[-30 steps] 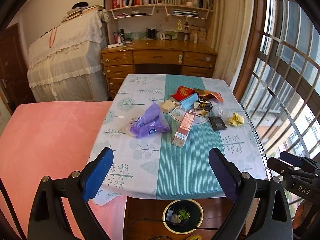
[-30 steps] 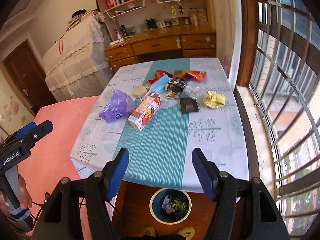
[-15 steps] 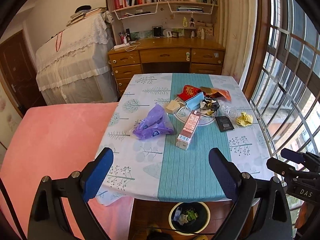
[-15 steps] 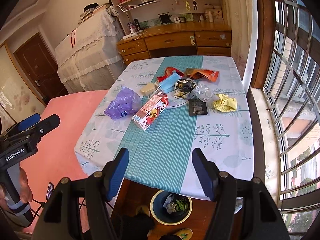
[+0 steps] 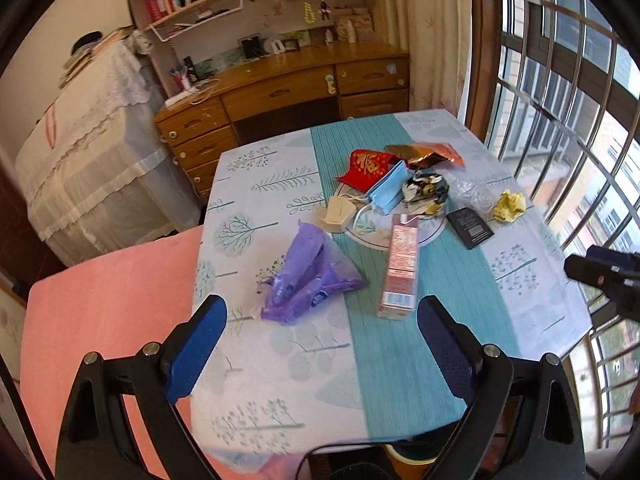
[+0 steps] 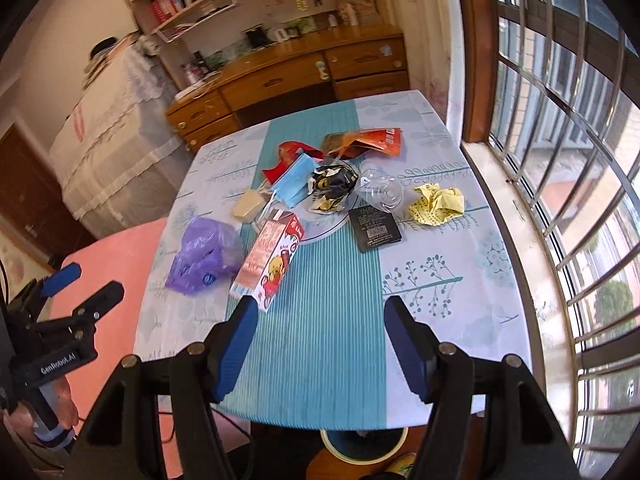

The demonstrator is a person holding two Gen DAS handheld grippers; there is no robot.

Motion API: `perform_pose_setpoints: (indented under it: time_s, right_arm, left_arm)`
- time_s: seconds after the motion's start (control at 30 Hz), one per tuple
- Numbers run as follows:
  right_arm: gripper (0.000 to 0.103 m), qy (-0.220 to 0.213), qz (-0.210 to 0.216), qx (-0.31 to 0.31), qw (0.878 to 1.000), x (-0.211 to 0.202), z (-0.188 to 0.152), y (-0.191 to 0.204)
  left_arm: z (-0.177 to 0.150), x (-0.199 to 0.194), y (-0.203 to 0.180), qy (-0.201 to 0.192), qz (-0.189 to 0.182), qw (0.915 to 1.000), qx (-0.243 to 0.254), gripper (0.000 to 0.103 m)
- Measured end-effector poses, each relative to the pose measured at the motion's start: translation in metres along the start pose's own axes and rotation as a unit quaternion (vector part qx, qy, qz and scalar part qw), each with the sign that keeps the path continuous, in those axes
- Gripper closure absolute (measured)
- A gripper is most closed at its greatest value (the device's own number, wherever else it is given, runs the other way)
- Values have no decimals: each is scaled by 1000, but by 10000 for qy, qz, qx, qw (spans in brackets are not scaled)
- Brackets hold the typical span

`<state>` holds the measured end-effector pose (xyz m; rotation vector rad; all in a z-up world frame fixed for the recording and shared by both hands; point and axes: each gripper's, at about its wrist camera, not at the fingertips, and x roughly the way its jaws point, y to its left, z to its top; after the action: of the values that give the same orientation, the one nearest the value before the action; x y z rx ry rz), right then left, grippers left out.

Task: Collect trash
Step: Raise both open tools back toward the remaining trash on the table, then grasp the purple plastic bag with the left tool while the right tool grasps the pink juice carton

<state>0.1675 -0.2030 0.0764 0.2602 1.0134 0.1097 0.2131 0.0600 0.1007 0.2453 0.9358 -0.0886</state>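
Trash lies on the table [image 5: 280, 360]: a purple plastic bag [image 5: 308, 276] [image 6: 204, 256], a pink drink carton [image 5: 400, 268] [image 6: 272, 260], a blue face mask [image 5: 388, 192] [image 6: 296, 180], a red packet [image 5: 364, 164], an orange wrapper [image 6: 368, 140], a black packet [image 5: 470, 227] [image 6: 374, 224], crumpled yellow paper [image 5: 509, 206] [image 6: 438, 204] and clear plastic [image 6: 380, 190]. My left gripper [image 5: 322, 336] is open and empty, above the table's near edge, just short of the purple bag. My right gripper [image 6: 320, 340] is open and empty, near the carton's end. A bin [image 6: 364, 444] sits under the table's front edge.
A white plate [image 5: 430, 232] holds part of the trash pile. A pink-covered surface [image 5: 100, 320] adjoins the table's left side. A wooden desk [image 5: 280, 88] with shelves stands behind. Barred windows [image 6: 560, 160] run along the right.
Both grippers have moved forward and lower toward the table; the trash looks larger and closer. The bin has slid almost out of view under the table edge. Both grippers stay open.
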Motion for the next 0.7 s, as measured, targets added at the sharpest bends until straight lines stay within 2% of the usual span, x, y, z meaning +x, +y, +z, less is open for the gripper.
perform_pose_setpoints:
  time_s: [0.13,0.33,0.57,0.7]
  right_arm:
    - [37,206,-222,293,9991,30,8,21]
    - [37,434,-472,657,9958,70,8,54]
    - [37,766,-636,813,9917,105,5,78]
    - [37,891,-732,689,9909,126,7,90]
  left_arm:
    - [6,48,35,354,-210,9988,250,8]
    - [7,121,77,1012,-629,9921,399,8]
    - [1,165,86,1420,-1060,9820,652,8]
    - [-4,182,80,1545,-1140,9784,770,8]
